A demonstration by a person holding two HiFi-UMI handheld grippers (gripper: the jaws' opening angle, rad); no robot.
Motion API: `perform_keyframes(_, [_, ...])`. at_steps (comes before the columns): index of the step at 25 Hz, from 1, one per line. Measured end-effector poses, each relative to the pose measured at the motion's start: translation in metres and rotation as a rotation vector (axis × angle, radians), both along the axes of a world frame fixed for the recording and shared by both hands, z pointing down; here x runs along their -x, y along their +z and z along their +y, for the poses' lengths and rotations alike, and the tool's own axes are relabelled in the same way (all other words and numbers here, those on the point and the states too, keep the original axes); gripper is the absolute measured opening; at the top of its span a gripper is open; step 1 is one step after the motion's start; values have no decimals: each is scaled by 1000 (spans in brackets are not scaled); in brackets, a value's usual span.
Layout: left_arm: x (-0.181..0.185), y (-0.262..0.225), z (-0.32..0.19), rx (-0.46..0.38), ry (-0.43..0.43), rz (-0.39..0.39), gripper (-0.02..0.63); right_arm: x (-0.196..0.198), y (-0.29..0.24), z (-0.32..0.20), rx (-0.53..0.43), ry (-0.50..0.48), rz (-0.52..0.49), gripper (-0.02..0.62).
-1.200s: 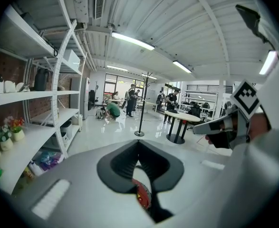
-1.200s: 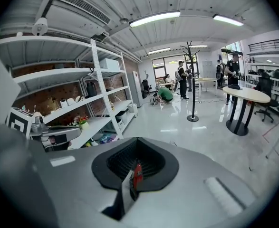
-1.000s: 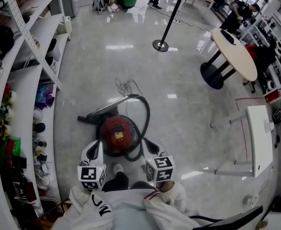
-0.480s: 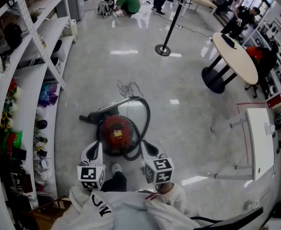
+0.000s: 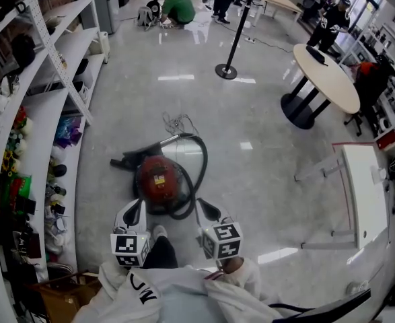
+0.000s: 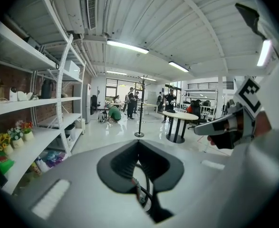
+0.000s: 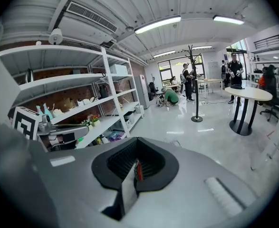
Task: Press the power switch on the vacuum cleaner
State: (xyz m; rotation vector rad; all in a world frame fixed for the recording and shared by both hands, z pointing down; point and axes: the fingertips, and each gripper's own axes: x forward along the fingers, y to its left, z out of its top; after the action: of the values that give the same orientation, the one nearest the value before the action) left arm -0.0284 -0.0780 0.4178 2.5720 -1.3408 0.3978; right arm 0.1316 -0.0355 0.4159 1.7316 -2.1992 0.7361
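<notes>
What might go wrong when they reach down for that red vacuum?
1. The black hose curls round the red vacuum, close to the right tool; a reach might snag it.
2. The vacuum sits on a glossy floor, so a push may slide it.
3. A loose cord lies beyond it: a possible trip.

Round red vacuum cleaner (image 5: pixel 158 182): red body, small yellowish label on top, black hose (image 5: pixel 201 170).
Left gripper (image 5: pixel 134 207) and right gripper (image 5: pixel 206 208): light grey shells, black jaw pads, cubes with black-and-white square markers.
Glossy floor (image 5: pixel 264 153): pale grey.
Metal shelving (image 5: pixel 32 123), left: white.
Round table (image 5: pixel 328 76), far right: beige top, black base.
</notes>
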Motion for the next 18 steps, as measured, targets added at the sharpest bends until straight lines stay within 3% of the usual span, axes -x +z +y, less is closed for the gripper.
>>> perform_keyframes(18, [-20, -9, 116, -48, -37, -37, 0, -21, -4, 107, -57, -35, -48, 0])
